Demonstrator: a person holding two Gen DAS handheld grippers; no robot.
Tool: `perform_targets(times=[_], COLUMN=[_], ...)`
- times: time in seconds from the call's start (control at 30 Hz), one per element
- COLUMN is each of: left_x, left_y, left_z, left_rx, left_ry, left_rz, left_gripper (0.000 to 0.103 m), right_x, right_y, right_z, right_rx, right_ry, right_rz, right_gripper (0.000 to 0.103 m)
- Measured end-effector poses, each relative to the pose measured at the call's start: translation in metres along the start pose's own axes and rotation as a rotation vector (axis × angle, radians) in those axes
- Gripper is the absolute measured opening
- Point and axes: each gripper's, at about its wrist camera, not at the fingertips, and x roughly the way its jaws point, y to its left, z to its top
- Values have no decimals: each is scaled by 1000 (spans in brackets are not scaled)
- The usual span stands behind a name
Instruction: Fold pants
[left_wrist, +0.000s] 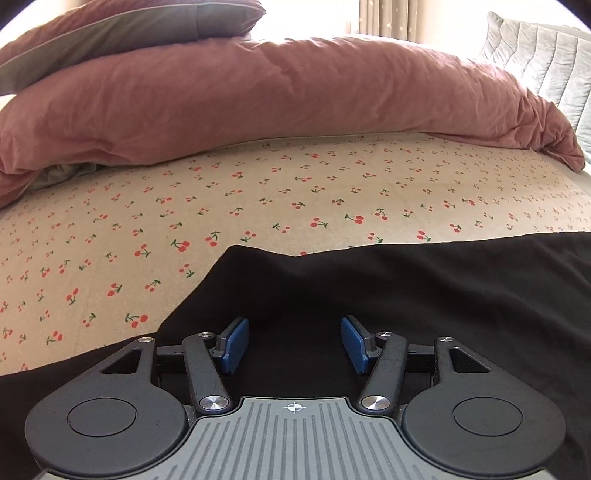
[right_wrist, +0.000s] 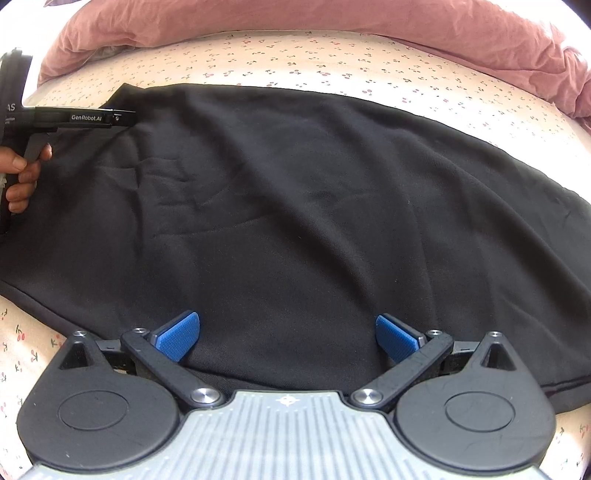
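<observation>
Black pants (right_wrist: 295, 192) lie spread flat across the cherry-print bed sheet (right_wrist: 295, 55), lightly wrinkled, with a hem near the bottom right. My right gripper (right_wrist: 288, 321) hovers over their near edge, jaws wide open, nothing between the blue pads (right_wrist: 177, 336). In the left wrist view the pants (left_wrist: 406, 295) fill the lower right, one corner jutting toward the sheet (left_wrist: 221, 206). My left gripper (left_wrist: 295, 326) stands open above that corner, with only cloth below its pads. The right wrist view shows the left gripper (right_wrist: 122, 119) from the side at the pants' far left corner, held by a hand (right_wrist: 22, 173).
A bunched pink duvet (left_wrist: 258, 96) lies along the far side of the bed, with a pink and grey pillow (left_wrist: 122, 26) on top. A grey quilted cushion (left_wrist: 546, 55) sits at the far right. Curtains (left_wrist: 384, 14) hang behind.
</observation>
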Motion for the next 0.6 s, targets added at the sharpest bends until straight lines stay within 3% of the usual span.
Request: perform_targets(times=[0.1,0.17,0.23,0.3,0.43,0.5,0.6], left_x=[-2,-5,-8,-13,-25,-32,-46], left_y=[-22,-36,-47,-60,-105,-138,-176], left_z=[-6,-11,-11,-11,-18,-24,-33], left_rx=[57,78,77,78,139,195,264], left_ry=[-6,-13,-5,8,12,9,-1], left_rz=[4,3,-24,-70,-179,-235,-321], left_gripper=[59,59,59,59,60,60,61], right_x=[-11,-24,-46,-62,-76,-80,-87], right_y=[-10,-32,-76,-128,-213,-236,-254], right_z=[3,5,-2,-17,-71,-96,-117], right_rx=[48,144,349,601,1040,1175,1255], right_ry=[-38,-94,-182,-243,-272,-285,-316], right_rz=[-21,-56,-55,-51,3,6,60], right_gripper=[90,90,90,83,47,45,41])
